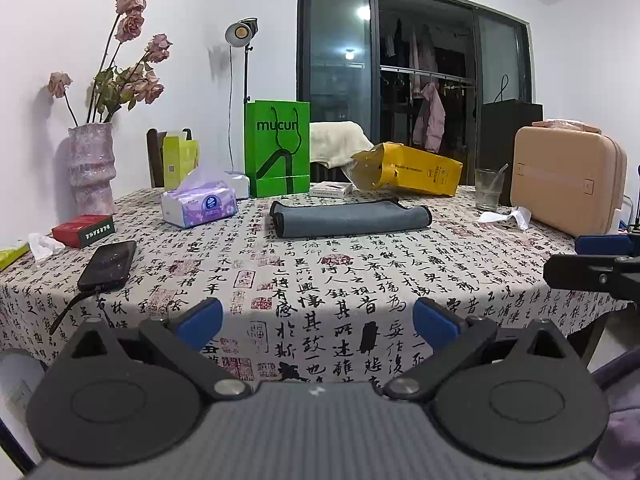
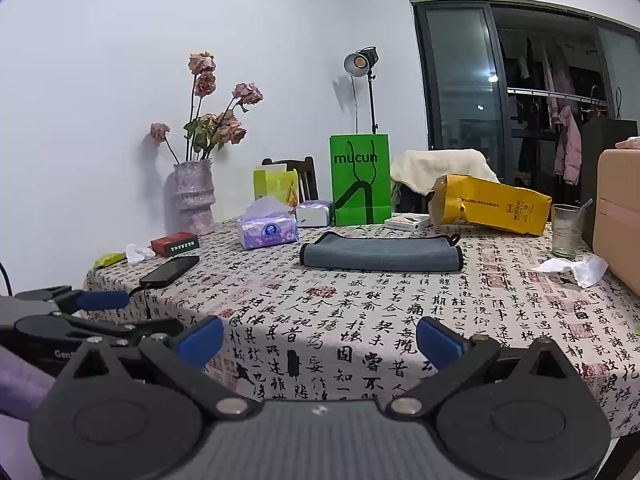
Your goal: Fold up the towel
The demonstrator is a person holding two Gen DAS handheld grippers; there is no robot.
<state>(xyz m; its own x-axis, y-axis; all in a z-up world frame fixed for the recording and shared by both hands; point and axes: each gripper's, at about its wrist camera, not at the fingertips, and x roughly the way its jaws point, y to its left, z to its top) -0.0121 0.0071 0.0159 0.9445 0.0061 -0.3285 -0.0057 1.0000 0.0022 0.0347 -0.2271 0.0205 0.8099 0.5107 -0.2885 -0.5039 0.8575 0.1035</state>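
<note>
Left claw [image 1: 316,322]: spread wide, empty, held at the near table edge. Right claw [image 2: 320,340]: likewise wide, empty, beside the left. Towel [image 1: 350,220]: grey, folded into a long strip, lay flat on the tablecloth [image 1: 320,276] well ahead of both claws, untouched. Tissues [image 1: 200,204]: ahead and left. Phone [image 1: 108,266]: nearer, left. Green bag [image 1: 277,148], yellow bag [image 1: 408,170]: beyond the towel. Glass [image 1: 488,190], case [image 1: 568,180]: ahead, right.
</note>
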